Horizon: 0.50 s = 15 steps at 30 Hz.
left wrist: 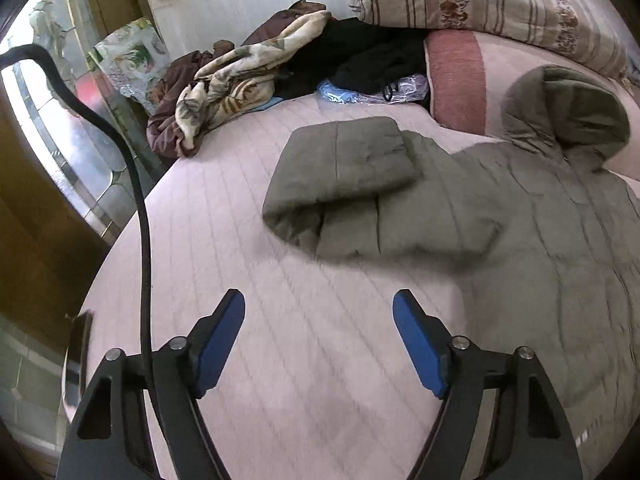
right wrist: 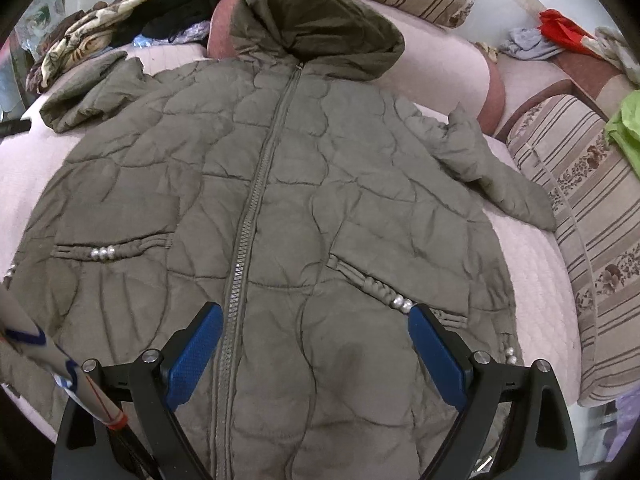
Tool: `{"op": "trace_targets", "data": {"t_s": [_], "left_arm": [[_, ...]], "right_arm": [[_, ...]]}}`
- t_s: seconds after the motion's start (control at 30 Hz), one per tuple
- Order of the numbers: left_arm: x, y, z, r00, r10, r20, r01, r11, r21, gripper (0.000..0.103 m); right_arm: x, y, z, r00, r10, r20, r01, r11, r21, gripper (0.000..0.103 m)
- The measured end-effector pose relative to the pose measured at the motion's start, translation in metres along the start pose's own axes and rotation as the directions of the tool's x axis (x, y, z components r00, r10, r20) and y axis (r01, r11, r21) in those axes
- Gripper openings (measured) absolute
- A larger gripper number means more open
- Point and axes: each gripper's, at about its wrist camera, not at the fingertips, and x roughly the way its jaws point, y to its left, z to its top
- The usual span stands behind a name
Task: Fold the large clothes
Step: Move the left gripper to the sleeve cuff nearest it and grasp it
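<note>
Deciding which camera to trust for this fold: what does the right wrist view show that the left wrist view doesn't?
Only the right wrist: the olive quilted jacket's zipper, pearl-trimmed pockets, far sleeve, open right gripper. Only the left wrist: open left gripper over bare pink quilted bedcover, black cable. Both: hood, folded near sleeve.

- Your left wrist view: daylight enters from the window at 9 o'clock, glare there.
- Motion smear on the bedcover toward 6 o'clock.
- Your right wrist view: soft even light, jacket sharp, faint shadows.
- Both: fisheye bending, black corners.
</note>
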Motion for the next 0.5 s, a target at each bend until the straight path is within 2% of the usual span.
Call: {"op": "trace_targets", "data": {"t_s": [0.17,0.33,0.5], "left_arm": [[0.036,-0.003,0.024,1.000,0.008,-0.008,-0.008,1.000,0.021,0.077],[0.062,-0.009,0.037,1.000,-0.018,-0.019,0.019,0.998,0.055,0.077],[0.085,-0.011,0.049,0.998,-0.043,-0.036,0.045,0.998,0.049,0.077]], "right_arm": [[0.016,-0.001,0.000,0.999,-0.005,-0.033,0.005,1.000,0.007,0.096],[0.029,-0.001,0.000,0.998,-0.014,-0.057,0.014,1.000,0.006,0.096],[0.039,-0.005,-0.002,0.997,-0.005,-0.073,0.007,1.000,0.020,0.096]]}}
